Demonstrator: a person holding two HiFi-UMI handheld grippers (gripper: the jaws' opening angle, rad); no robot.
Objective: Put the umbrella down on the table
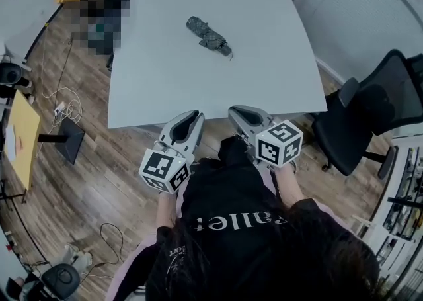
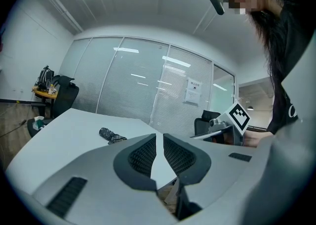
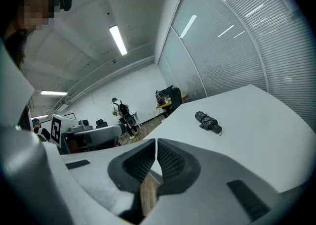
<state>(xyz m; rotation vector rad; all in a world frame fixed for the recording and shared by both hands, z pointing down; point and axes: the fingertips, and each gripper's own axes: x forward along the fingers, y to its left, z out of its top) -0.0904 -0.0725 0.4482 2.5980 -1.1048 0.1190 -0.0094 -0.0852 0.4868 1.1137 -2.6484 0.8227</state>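
Observation:
A folded dark grey umbrella [image 1: 208,35] lies flat on the white table [image 1: 218,88], toward its far side, with nothing touching it. It shows small in the left gripper view [image 2: 111,135] and in the right gripper view [image 3: 207,121]. My left gripper [image 1: 196,116] hovers just off the table's near edge, jaws together and empty [image 2: 157,136]. My right gripper [image 1: 233,112] is beside it at the same edge, also shut on nothing [image 3: 156,141]. Both point across the table toward the umbrella, well short of it.
A black office chair [image 1: 370,118] stands off the table's right corner. To the left are a yellow-topped table [image 1: 23,137], a black stand [image 1: 66,139] and cables on the wooden floor. A person [image 3: 118,110] stands far back in the room.

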